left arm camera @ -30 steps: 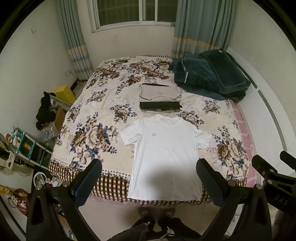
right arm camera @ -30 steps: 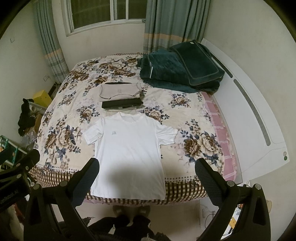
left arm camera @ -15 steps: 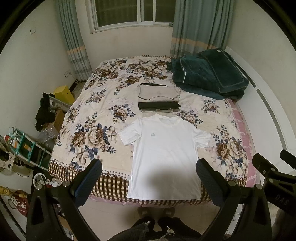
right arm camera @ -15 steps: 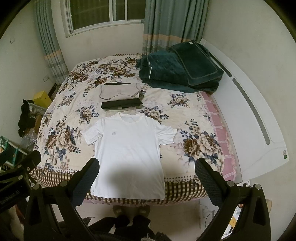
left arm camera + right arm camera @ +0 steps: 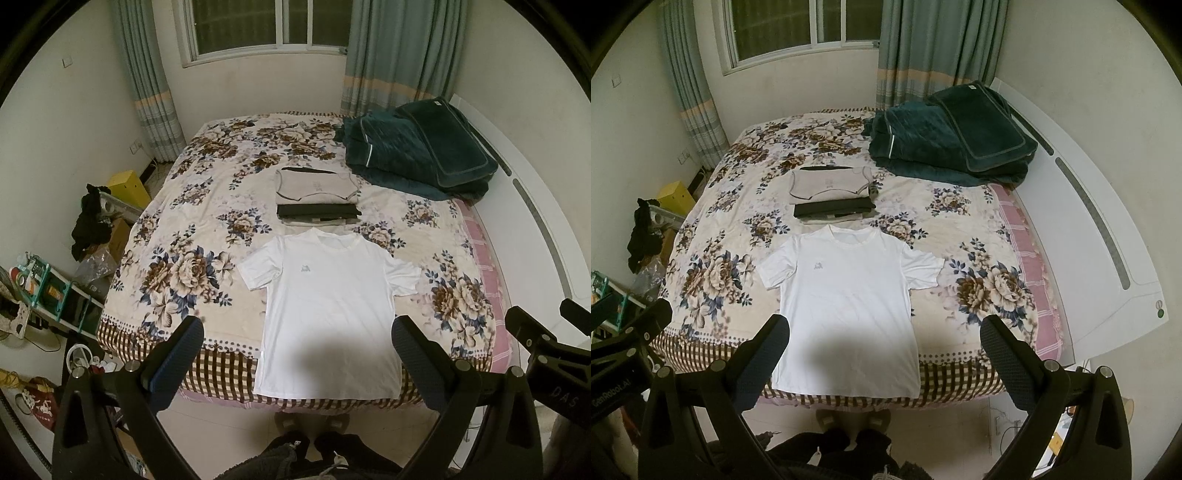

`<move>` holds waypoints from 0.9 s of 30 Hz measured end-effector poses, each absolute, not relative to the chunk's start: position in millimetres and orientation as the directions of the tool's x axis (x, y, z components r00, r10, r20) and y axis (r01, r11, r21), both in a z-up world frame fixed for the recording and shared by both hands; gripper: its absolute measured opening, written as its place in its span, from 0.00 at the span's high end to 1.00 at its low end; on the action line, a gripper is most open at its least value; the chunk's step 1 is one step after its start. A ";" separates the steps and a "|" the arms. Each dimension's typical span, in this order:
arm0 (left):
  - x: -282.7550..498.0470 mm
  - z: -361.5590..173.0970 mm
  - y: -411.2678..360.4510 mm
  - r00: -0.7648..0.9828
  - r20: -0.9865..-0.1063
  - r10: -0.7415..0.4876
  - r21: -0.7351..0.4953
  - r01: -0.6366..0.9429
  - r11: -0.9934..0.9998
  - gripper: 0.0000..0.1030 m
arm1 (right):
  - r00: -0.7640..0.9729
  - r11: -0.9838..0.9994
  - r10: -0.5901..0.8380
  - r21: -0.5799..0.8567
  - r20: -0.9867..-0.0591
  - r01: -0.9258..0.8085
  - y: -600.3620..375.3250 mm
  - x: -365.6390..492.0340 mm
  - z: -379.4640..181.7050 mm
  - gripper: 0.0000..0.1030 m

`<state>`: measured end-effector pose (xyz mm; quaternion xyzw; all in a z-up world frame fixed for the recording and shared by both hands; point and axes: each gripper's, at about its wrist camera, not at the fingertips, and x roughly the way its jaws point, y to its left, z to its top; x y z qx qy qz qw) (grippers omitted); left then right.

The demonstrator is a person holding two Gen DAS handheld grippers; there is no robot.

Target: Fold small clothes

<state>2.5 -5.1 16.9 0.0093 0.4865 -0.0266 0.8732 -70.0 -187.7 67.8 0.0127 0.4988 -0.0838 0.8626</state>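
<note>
A white T-shirt (image 5: 328,314) lies spread flat at the near edge of the floral bed (image 5: 192,229), just before a stack of folded clothes (image 5: 317,199). The left tool (image 5: 295,343) and right tool (image 5: 884,341) hover above the bed's edge, both wide apart and empty.

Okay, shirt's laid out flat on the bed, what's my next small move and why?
Probably lower both open grippers, left and right, to the white T-shirt: it lies spread flat, unfolded, with neither gripper touching it.

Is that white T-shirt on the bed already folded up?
No, the white T-shirt lies spread flat on the bed, both sleeves out, its hem hanging over the near edge.
</note>
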 end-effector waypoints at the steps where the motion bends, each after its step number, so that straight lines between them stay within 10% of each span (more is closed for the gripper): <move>1: 3.9 18.9 -6.0 0.525 -0.850 -0.038 -0.010 0.055 0.998 0.00 | 0.488 0.986 -0.132 -0.062 -0.863 0.157 -187.9 -69.4 68.8 0.00; 27: 27.2 16.0 -7.8 0.557 -0.830 -0.020 0.005 0.042 0.999 0.00 | 0.477 0.982 -0.130 -0.045 -0.869 0.185 -204.2 -52.2 89.3 0.00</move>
